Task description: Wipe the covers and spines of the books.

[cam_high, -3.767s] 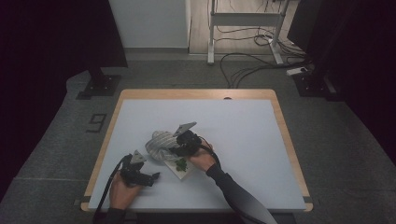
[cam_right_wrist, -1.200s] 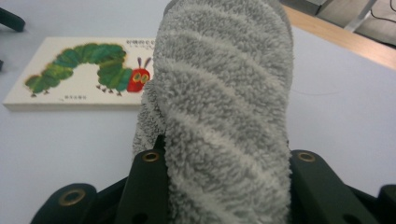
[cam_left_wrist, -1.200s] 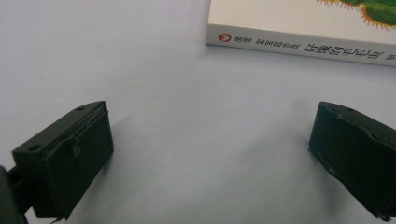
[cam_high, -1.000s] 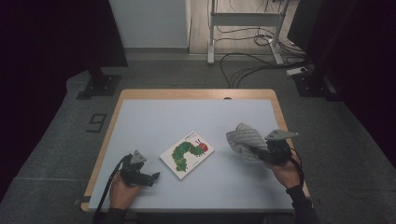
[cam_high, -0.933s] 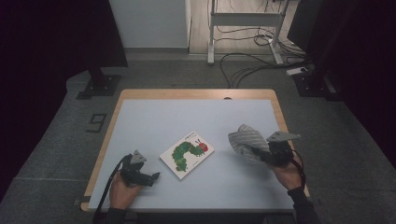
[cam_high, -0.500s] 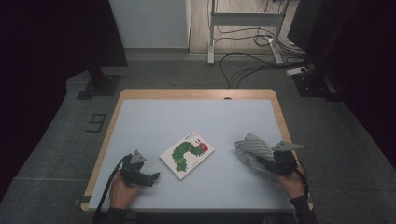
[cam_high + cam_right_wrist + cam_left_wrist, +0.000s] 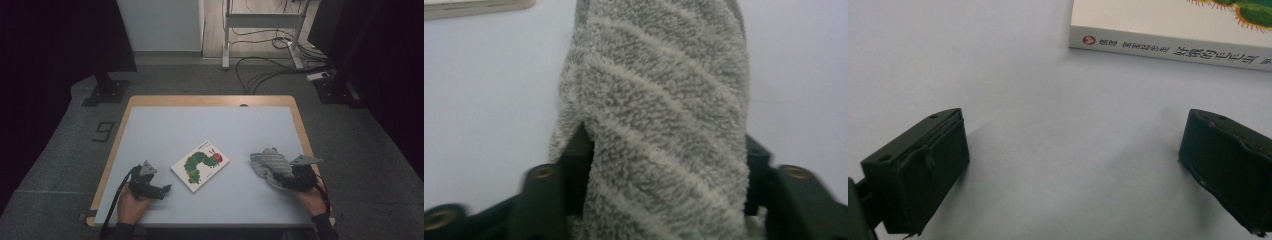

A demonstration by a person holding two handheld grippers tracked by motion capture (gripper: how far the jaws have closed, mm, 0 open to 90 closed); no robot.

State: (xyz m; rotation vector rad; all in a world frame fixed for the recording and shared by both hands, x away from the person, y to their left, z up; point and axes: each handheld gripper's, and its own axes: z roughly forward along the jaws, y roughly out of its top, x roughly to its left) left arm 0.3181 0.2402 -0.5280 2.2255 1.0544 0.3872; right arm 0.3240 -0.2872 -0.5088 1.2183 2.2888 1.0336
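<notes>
On the table [image 7: 210, 130], the book [image 7: 200, 164] lies centre, the towel [image 7: 268, 165] apparently flat, right.

Grey striped fuzzy sock [image 7: 270, 166] lies right of caterpillar book [image 7: 200, 164].

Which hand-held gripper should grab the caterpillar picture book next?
Left. The left hand-held gripper is open with bare table between its jaws, and the caterpillar picture book lies just ahead of it. The right hand-held gripper is shut on the grey striped fuzzy cloth.

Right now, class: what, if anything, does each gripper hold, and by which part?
The right gripper clamps the grey striped towel at its near end. The left gripper stands open, holding nothing.
</notes>
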